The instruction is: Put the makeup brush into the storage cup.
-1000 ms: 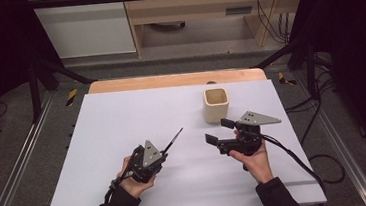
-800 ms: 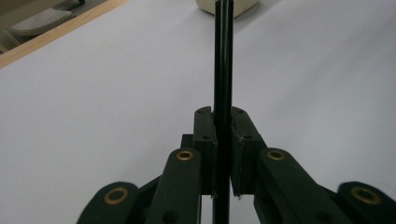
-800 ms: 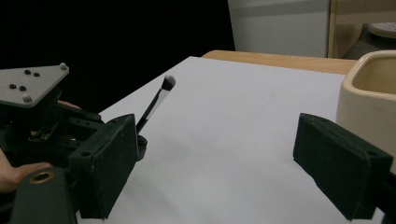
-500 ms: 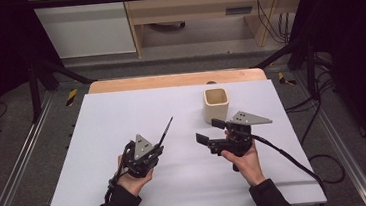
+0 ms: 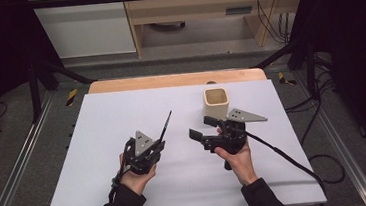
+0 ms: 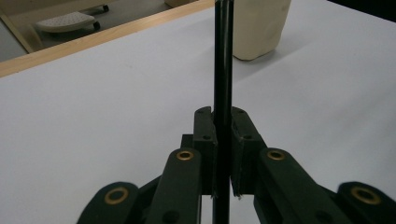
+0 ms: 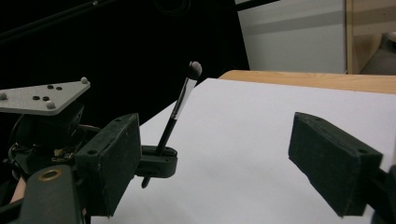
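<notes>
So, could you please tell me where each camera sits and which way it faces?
High view: above the person's side, facing forward and down on the white table; both hands and forearms show.
Left gripper view: on the left gripper, looking along shut jaws clamping the brush toward the cup.
Right gripper view: on the right gripper, open jaws, facing the left gripper.
Shared: all show the brush.

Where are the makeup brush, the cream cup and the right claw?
makeup brush (image 7: 179,106): right gripper view, on its silver ferrule.
cream cup (image 5: 216,104): high view, on its front wall.
right claw (image 7: 233,163): right gripper view, midway between its open pads.
</notes>
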Tool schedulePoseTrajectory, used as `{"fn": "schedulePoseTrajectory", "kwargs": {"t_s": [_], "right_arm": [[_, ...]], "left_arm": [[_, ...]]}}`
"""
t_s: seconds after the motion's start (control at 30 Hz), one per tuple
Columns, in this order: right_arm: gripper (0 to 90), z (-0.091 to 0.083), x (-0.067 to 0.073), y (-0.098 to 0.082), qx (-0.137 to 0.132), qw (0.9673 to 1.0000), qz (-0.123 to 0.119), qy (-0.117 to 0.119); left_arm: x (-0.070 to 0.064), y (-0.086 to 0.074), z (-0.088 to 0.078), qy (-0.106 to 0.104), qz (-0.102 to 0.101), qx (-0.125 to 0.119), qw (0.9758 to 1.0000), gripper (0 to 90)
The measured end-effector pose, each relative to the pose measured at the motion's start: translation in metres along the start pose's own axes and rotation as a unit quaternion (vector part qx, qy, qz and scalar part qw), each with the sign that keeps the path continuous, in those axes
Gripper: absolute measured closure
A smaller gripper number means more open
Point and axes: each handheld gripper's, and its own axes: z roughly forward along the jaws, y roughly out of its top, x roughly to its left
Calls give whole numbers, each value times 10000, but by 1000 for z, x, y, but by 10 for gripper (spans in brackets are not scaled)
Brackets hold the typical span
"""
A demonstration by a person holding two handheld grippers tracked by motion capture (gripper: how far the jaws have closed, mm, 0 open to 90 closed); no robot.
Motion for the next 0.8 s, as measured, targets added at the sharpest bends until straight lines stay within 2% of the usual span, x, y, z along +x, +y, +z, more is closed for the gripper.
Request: {"fn": "schedulePoseTrajectory", "kwargs": {"t_s": [0.4, 0.63, 0.8], "right_arm": [[233, 15, 4, -4, 61, 9998, 99, 152], [274, 18, 7, -10, 87, 9995, 120, 268], [310, 21, 8, -14, 151, 9991, 199, 344]], "left_arm": [[-12, 6, 6, -65, -223, -199, 9995, 829], [-23, 6, 3, -145, -121, -251, 9995, 829], [-29, 3, 4, -217, -64, -175, 9996, 829]]}}
